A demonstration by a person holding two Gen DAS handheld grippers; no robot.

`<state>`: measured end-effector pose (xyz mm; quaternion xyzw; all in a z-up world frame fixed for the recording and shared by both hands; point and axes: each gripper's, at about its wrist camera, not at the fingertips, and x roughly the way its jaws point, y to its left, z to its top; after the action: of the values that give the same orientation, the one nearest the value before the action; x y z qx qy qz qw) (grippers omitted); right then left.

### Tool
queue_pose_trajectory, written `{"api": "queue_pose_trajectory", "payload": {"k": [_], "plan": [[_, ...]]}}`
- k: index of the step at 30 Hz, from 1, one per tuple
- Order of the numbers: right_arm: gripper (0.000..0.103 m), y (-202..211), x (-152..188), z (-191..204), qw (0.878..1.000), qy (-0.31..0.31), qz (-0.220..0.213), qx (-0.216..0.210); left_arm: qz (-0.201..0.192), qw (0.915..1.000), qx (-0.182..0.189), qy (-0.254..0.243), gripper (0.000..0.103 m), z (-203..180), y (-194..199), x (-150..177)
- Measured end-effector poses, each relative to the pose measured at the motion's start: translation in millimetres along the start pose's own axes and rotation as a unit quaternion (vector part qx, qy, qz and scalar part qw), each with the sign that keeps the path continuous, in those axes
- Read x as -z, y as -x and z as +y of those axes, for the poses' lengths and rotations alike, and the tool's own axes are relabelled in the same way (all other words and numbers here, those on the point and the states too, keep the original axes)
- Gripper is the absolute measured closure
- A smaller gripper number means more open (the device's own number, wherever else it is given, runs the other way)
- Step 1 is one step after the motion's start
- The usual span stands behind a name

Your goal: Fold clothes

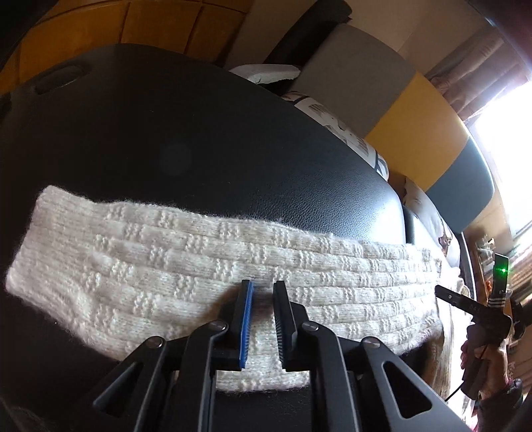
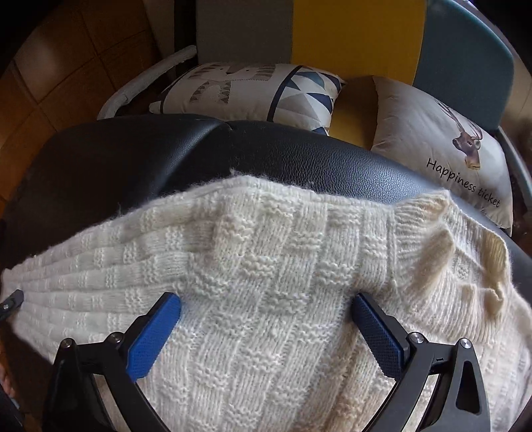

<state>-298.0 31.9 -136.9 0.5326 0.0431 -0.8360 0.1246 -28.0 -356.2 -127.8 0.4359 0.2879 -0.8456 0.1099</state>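
Observation:
A cream knitted sweater lies on a black leather seat (image 1: pixel 232 149). In the left wrist view its sleeve (image 1: pixel 149 259) stretches flat from left to right. My left gripper (image 1: pixel 264 289) points down onto the middle of the sleeve. Its jaws stand close together, with a small shadowed fold of knit pinched between the tips. In the right wrist view my right gripper (image 2: pixel 266 309) hovers wide open over the sweater's body (image 2: pixel 266 252), and its blue pads (image 2: pixel 156 332) touch nothing. The ribbed collar (image 2: pixel 432 226) lies to the upper right.
Two printed cushions (image 2: pixel 252 89) (image 2: pixel 442 146) rest behind the seat against grey, yellow and teal panels (image 2: pixel 352 30). A hand (image 1: pixel 492 362) holds the right gripper at the right edge of the left wrist view. Wooden floor (image 2: pixel 50 66) lies on the left. A bright window (image 1: pixel 508 133) glares at the right.

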Motion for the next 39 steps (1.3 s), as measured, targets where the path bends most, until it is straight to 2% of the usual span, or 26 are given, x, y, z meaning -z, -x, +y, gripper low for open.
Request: {"api": "queue_pose_trajectory", "payload": {"k": [2, 6, 8, 10, 13, 15, 16, 17, 18, 21, 23, 24, 26, 29, 32, 34, 36, 39], "plan": [[0.000, 2.5, 0.2, 0.0, 1.000, 0.000, 0.001, -0.004, -0.006, 0.9998, 0.007, -0.015, 0.082, -11.5, 10.7, 2.8], [0.000, 27.2, 15.4, 6.5, 0.999, 0.010, -0.020, -0.033, -0.022, 0.9953, 0.043, -0.084, 0.080, -46.9, 31.4, 18.0], [0.000, 42.1, 32.0, 12.0, 0.999, 0.031, -0.023, -0.034, -0.026, 0.9917, 0.043, -0.118, 0.080, -63.8, 33.8, 23.3], [0.000, 54.8, 49.3, 17.6, 0.998, 0.054, -0.020, -0.034, -0.026, 0.9898, 0.029, -0.137, 0.080, -77.3, 29.8, 25.1], [0.000, 70.0, 84.7, 22.6, 0.996, 0.087, -0.003, -0.024, -0.008, 0.9918, 0.000, -0.127, 0.080, -76.0, 11.2, 15.0], [0.000, 77.4, 107.7, 24.3, 0.994, 0.107, 0.008, -0.014, 0.013, 0.9924, -0.037, -0.117, 0.080, -64.7, -4.7, 9.6], [0.000, 73.8, 116.9, 21.4, 0.993, 0.114, 0.018, 0.009, 0.028, 0.9931, -0.047, -0.104, 0.080, -57.5, -13.9, 7.6], [0.000, 69.2, 125.8, 18.1, 0.992, 0.122, 0.029, 0.033, 0.033, 0.9940, -0.044, -0.095, 0.080, -53.6, -17.8, 5.0], [0.000, 66.6, 129.9, 10.4, 0.993, 0.106, 0.032, 0.028, 0.031, 0.9948, -0.040, -0.089, 0.080, -51.9, -17.2, 2.4], [0.000, 63.8, 137.0, -13.8, 0.999, 0.045, 0.029, -0.001, 0.022, 0.9971, 0.001, -0.073, 0.081, -54.9, 4.9, 3.0], [0.000, 76.5, 139.2, -19.3, 1.000, 0.016, 0.009, -0.024, 0.033, 0.9929, 0.064, -0.095, 0.078, -66.3, 24.6, 15.6], [0.000, 84.5, 142.2, -20.4, 0.999, 0.006, -0.001, -0.045, 0.049, 0.9872, 0.104, -0.111, 0.078, -72.9, 33.4, 27.1], [0.000, 101.5, 153.1, -21.2, 0.996, -0.009, -0.018, -0.081, 0.089, 0.9700, 0.187, -0.127, 0.077, -82.3, 46.9, 54.2], [0.000, 123.1, 176.1, -22.0, 0.993, -0.018, -0.032, -0.109, 0.149, 0.9427, 0.260, -0.146, 0.076, -94.1, 59.2, 101.0], [0.000, 140.2, 203.4, -18.4, 0.991, -0.022, -0.037, -0.125, 0.191, 0.9298, 0.280, -0.144, 0.076, -97.9, 58.1, 137.9], [0.000, 149.0, 223.9, -19.9, 0.991, -0.027, -0.036, -0.127, 0.201, 0.9282, 0.282, -0.136, 0.075, -99.6, 56.2, 153.8], [0.000, 150.3, 237.5, -26.1, 0.991, -0.037, -0.031, -0.126, 0.205, 0.9275, 0.285, -0.129, 0.070, -103.9, 54.4, 165.6], [0.000, 156.8, 258.2, -40.5, 0.991, -0.054, -0.028, -0.118, 0.206, 0.9310, 0.264, -0.146, 0.067, -115.8, 44.0, 175.7]]}}
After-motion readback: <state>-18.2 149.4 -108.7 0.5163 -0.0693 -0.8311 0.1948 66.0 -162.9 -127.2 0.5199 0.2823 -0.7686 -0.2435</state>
